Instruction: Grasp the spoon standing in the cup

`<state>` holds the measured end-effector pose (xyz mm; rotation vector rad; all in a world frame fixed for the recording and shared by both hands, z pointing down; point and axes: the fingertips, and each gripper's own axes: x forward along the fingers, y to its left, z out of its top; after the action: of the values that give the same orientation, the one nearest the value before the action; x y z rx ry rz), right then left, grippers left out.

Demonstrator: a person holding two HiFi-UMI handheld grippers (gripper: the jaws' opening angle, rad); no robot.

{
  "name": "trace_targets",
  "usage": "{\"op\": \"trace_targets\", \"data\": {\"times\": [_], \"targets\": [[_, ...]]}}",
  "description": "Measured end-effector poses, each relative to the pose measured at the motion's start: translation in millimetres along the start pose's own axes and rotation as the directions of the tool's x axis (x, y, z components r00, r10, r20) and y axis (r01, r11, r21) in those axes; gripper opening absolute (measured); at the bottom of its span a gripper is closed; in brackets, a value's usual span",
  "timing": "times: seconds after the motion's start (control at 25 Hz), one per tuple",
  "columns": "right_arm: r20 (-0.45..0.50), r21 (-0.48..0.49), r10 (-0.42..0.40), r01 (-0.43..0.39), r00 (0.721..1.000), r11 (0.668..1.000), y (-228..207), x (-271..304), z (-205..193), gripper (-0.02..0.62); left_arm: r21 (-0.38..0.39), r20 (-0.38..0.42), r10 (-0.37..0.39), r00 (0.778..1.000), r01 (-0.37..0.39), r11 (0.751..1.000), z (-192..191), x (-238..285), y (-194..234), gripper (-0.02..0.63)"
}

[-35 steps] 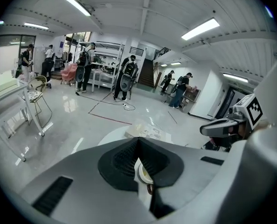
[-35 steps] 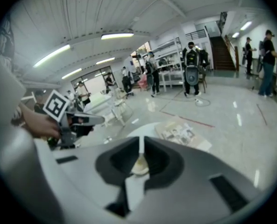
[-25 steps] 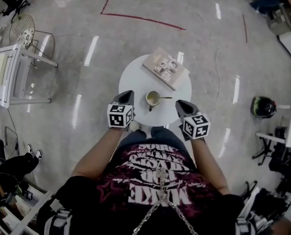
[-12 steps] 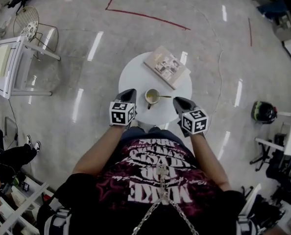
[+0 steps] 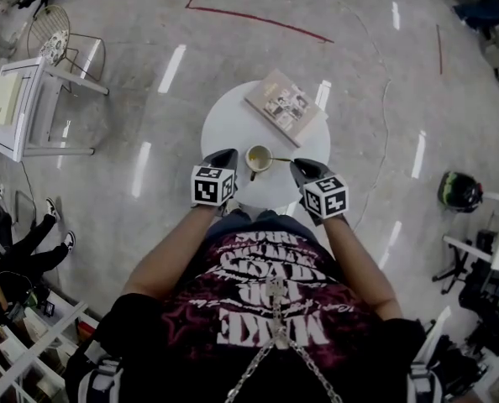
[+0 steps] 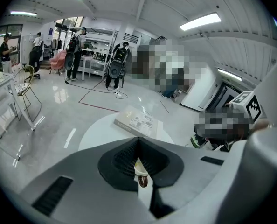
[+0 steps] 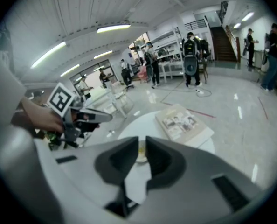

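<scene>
Spoon sits in the cup on the table, its handle leaning toward the right gripper. This looks like the approach, with nothing gripped. The right jaws stand a narrow slot apart, framing the cup. The left gripper, tips pressed together and empty, waits beside the cup. Next, probably, the right gripper opens wider, moves in and pinches the handle.

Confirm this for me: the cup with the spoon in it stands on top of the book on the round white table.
Not right. The cup with the spoon stands on the bare round white table, apart from the book, which lies beyond it. The head view shows this.
</scene>
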<state>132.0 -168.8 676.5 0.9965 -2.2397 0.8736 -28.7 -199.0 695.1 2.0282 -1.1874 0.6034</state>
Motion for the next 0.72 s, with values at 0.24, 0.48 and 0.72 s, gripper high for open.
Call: {"op": "trace_targets", "data": {"times": [0.24,0.48,0.72], "targets": [[-0.079,0.004,0.004,-0.003,0.997,1.000,-11.1,18.5,-16.0,0.117,0.033,-0.046,-0.008,0.999,0.010,0.999,-1.0,17.5,-3.3,0.025],[-0.164,0.048,0.010,-0.002,0.986,0.999,-24.0,42.6,-38.8,0.117,0.006,-0.095,0.008,0.995,-0.008,1.000,-7.4,32.7,7.9,0.025],[-0.213,0.075,0.014,0.002,0.977,0.997,-29.6,61.3,-53.9,0.117,-0.021,-0.112,0.016,0.994,-0.018,1.000,-7.9,40.2,8.4,0.025]]}}
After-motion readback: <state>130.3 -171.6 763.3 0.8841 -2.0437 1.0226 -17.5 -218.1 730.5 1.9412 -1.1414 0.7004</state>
